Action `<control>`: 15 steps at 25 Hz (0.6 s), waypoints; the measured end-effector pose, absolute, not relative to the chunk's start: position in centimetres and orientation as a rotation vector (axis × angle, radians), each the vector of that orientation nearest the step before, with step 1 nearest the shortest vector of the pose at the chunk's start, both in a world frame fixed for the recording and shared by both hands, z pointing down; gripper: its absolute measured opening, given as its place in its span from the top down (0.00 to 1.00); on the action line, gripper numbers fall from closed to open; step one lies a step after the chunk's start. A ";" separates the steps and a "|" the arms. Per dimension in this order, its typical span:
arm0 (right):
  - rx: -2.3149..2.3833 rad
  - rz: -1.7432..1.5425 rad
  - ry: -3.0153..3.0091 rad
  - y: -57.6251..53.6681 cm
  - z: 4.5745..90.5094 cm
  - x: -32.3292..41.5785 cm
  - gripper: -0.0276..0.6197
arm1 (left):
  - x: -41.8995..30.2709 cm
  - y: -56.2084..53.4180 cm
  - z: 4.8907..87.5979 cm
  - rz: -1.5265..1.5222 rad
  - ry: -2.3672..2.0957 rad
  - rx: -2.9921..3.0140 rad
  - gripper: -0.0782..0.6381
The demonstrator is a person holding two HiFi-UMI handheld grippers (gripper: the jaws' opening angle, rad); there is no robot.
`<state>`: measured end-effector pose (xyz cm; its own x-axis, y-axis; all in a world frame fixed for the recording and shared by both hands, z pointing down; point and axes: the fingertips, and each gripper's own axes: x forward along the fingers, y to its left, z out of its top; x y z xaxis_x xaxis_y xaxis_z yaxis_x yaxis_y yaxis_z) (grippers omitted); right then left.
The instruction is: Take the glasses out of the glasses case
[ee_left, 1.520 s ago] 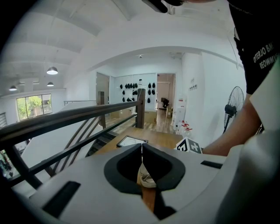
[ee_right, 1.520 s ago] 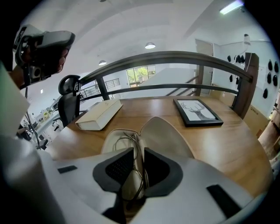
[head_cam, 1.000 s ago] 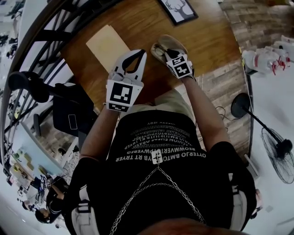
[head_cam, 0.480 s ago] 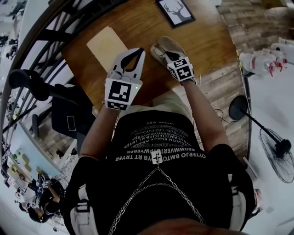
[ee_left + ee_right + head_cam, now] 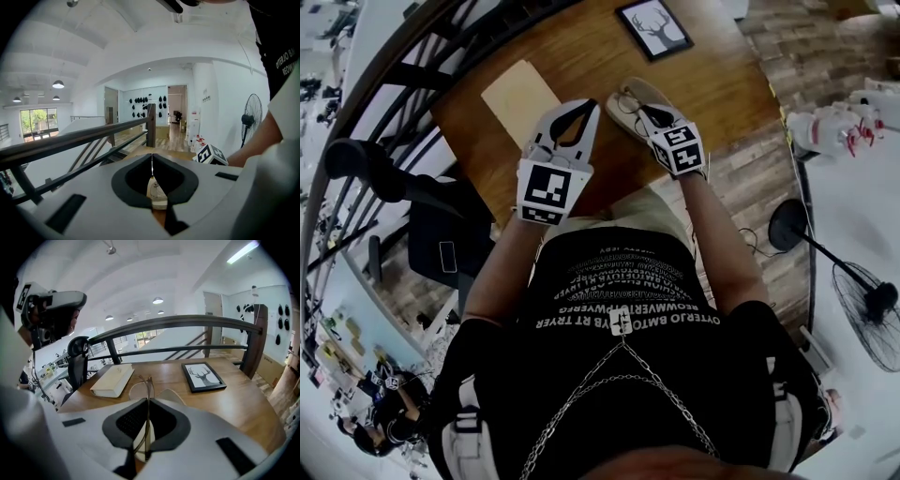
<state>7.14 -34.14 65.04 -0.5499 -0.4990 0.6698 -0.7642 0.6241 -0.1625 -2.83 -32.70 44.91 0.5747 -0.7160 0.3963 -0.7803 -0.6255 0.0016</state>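
The open beige glasses case point(image 5: 654, 91) lies on the wooden table point(image 5: 712, 66). My right gripper point(image 5: 645, 114) is shut on the thin-framed glasses point(image 5: 628, 99) and holds them just above the case. In the right gripper view the glasses point(image 5: 146, 386) stand up between the jaws of that gripper point(image 5: 147, 405), with the case point(image 5: 139, 439) below. My left gripper point(image 5: 584, 106) hovers just left of the case, jaws shut with nothing seen between them. Through its jaw gap in the left gripper view the case point(image 5: 157, 193) shows below the left gripper point(image 5: 151, 158).
A cream book point(image 5: 520, 89) lies at the table's left and a framed deer picture point(image 5: 654, 25) at its far side. A black railing point(image 5: 187, 322) runs behind the table. An office chair point(image 5: 441, 225) stands left of me and a floor fan point(image 5: 862, 309) to the right.
My right gripper has risen and carried the glasses up from the case. The left gripper has lifted slightly and stays beside the case.
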 end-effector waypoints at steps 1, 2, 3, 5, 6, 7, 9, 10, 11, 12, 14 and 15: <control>0.995 0.598 -2.278 -34.1 64.5 7.1 0.91 | -2.9 -32.6 44.7 0.541 -1.264 2.630 0.85; 1.002 0.599 -2.291 -33.9 63.9 7.0 0.91 | -3.0 -32.5 44.6 0.541 -1.267 2.629 0.85; 1.010 0.597 -2.302 -33.8 63.3 7.0 0.91 | -3.1 -32.4 44.5 0.540 -1.271 2.628 0.85; 1.026 0.583 -2.324 -33.6 62.1 7.0 0.91 | -3.3 -32.1 44.4 0.541 -1.279 2.628 0.85; 1.036 0.574 -2.336 -33.5 61.4 7.0 0.91 | -3.3 -32.0 44.3 0.541 -1.282 2.629 0.85; 1.045 0.564 -2.350 -33.5 60.7 7.1 0.91 | -3.4 -31.9 44.2 0.540 -1.284 2.631 0.85; 1.059 0.546 -2.380 -33.3 59.3 7.1 0.91 | -3.5 -31.6 44.0 0.536 -1.291 2.634 0.85; 1.063 0.539 -2.397 -33.2 58.6 7.0 0.91 | -3.5 -31.5 43.8 0.534 -1.294 2.636 0.85; 1.066 0.533 -2.412 -33.0 57.9 7.0 0.91 | -3.5 -31.4 43.6 0.532 -1.296 2.640 0.85; 1.070 0.526 -2.426 -32.9 57.2 7.0 0.91 | -3.5 -31.3 43.4 0.530 -1.297 2.644 0.85; 1.085 0.505 -2.449 -32.7 55.8 7.0 0.91 | -3.3 -31.0 43.0 0.526 -1.296 2.653 0.85; 1.094 0.493 -2.458 -32.6 55.2 7.1 0.91 | -3.3 -30.9 42.9 0.523 -1.298 2.656 0.85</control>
